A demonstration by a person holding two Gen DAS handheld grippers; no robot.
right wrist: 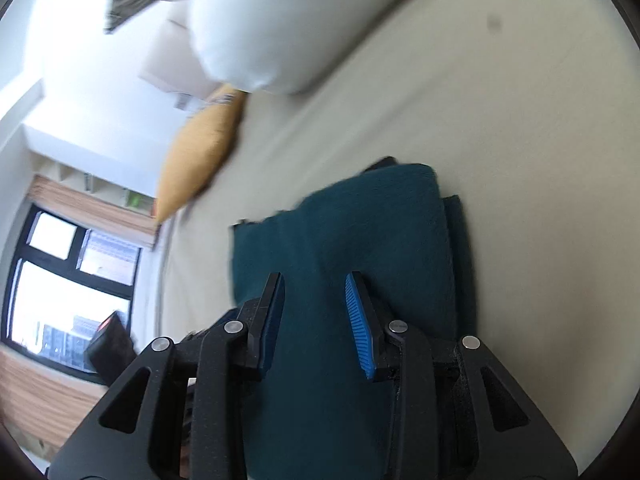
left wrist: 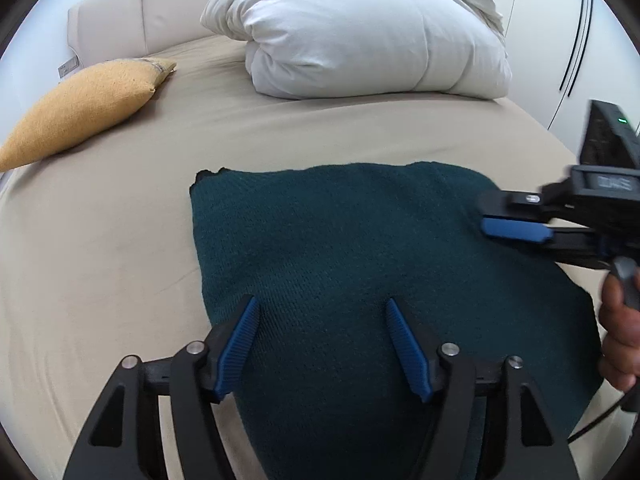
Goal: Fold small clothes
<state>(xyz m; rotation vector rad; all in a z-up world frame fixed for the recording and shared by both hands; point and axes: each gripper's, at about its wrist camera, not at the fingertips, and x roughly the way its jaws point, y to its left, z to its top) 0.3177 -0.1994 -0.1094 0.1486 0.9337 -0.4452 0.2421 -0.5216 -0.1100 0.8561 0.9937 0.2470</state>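
A dark teal knitted garment (left wrist: 360,248) lies folded flat on the beige bed sheet (left wrist: 100,248). My left gripper (left wrist: 322,308) is open and hovers over its near edge, with cloth below the fingers. My right gripper (left wrist: 486,216) reaches in from the right over the garment's right side, turned on its side. In the right wrist view the right gripper (right wrist: 316,284) is open above the teal garment (right wrist: 360,232), whose folded layers show at its right edge. Nothing is held.
A white folded duvet (left wrist: 360,32) lies at the back of the bed. A mustard cushion (left wrist: 80,108) lies at the back left. A cream headboard (left wrist: 120,12) stands behind. A window (right wrist: 60,300) shows in the right wrist view.
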